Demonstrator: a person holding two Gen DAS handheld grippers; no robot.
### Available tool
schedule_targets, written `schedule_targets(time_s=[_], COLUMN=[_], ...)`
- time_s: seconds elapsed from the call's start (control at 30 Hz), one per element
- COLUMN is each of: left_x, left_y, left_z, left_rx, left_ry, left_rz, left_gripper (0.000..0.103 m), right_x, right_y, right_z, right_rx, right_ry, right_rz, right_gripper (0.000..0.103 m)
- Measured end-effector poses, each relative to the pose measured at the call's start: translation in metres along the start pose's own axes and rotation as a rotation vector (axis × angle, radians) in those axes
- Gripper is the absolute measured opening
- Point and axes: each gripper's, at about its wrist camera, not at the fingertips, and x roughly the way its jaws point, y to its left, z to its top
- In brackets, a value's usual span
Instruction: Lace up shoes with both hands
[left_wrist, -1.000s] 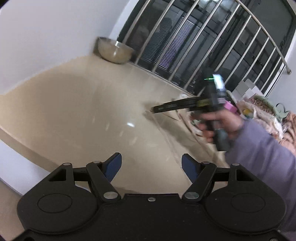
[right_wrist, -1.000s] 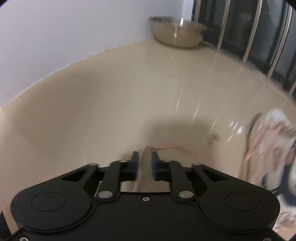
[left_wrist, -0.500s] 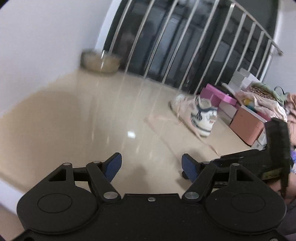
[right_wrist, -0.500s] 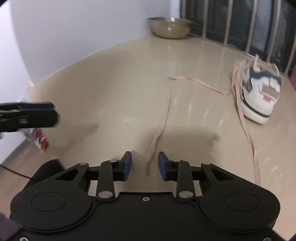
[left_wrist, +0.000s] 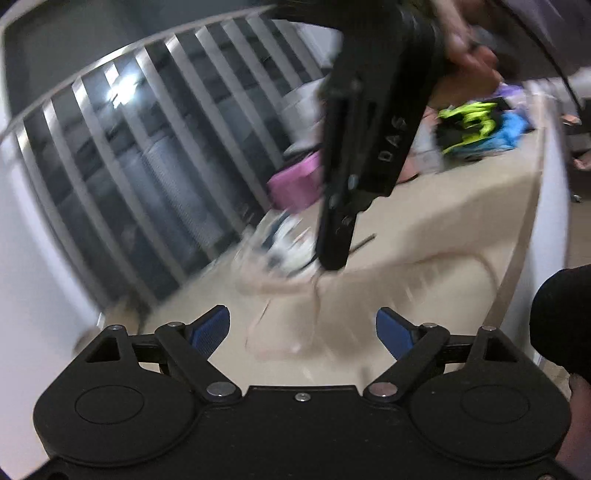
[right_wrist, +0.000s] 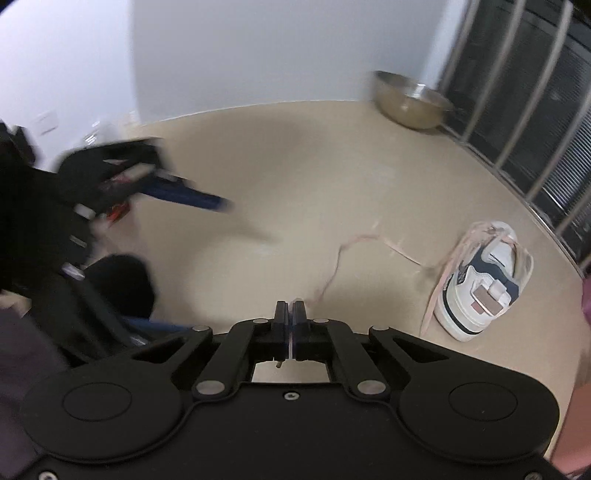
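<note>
Overhead, "DAS"-lettered right gripper (left_wrist: 327, 264) fingers pinched on pink lace (right_wrist: 334, 271); left gripper (left_wrist: 303, 326) fingers wide, empty.

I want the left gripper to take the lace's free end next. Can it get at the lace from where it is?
Probably yes. The left gripper is open, and the lace hangs from the shut right gripper just ahead of its fingers, with nothing between. Motion blur makes the gap hard to judge.

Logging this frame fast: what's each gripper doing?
Left gripper: open, empty.
Right gripper: shut on the pink lace.
</note>
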Motion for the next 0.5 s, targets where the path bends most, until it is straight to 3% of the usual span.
schedule_targets(time_s=[0.03, 0.13, 0.17, 0.2, 0.27, 0.33, 0.43, 0.5], left_x=[0.003, 0.011, 0.013, 0.016, 0.02, 0.024, 0.027, 0.025], left_y=[-0.003, -0.004, -0.005, -0.007, -0.006, 0.007, 0.026, 0.032], left_z=[0.002, 0.008, 0.01, 0.011, 0.013, 0.014, 0.012, 0.012], left_rx=[-0.011, -0.072, -0.083, -0.086, -0.145, -0.316, -0.558, -0.614], left_ry=[-0.031, -0.079, -0.075, -0.058, -0.018, 0.027, 0.076, 0.083], left_rz=[-0.007, -0.074, -0.098, -0.114, -0.129, -0.163, -0.184, -0.198], left_gripper=[0.079, 0.05, 0.032, 0.005, 0.0, 0.0, 0.0, 0.0], right_x=[-0.004, -0.009, -0.01, -0.013, -0.022, -0.036, -0.052, -0.055], right_y=[0.004, 0.01, 0.008, 0.004, -0.004, -0.004, -0.013, -0.017], right_z=[-0.001, -0.006, -0.012, -0.017, -0.024, -0.036, -0.063, -0.087], right_rx=[-0.02, -0.034, -0.017, 0.017, 0.091, 0.166, 0.387, 0.56], right_ry=[0.01, 0.021, 0.009, -0.008, -0.056, -0.146, -0.328, -0.443], right_rz=[0.007, 0.007, -0.005, -0.016, -0.038, -0.081, -0.115, -0.089], right_gripper=[0.0, 0.0, 0.001, 0.001, 0.004, 0.004, 0.012, 0.013])
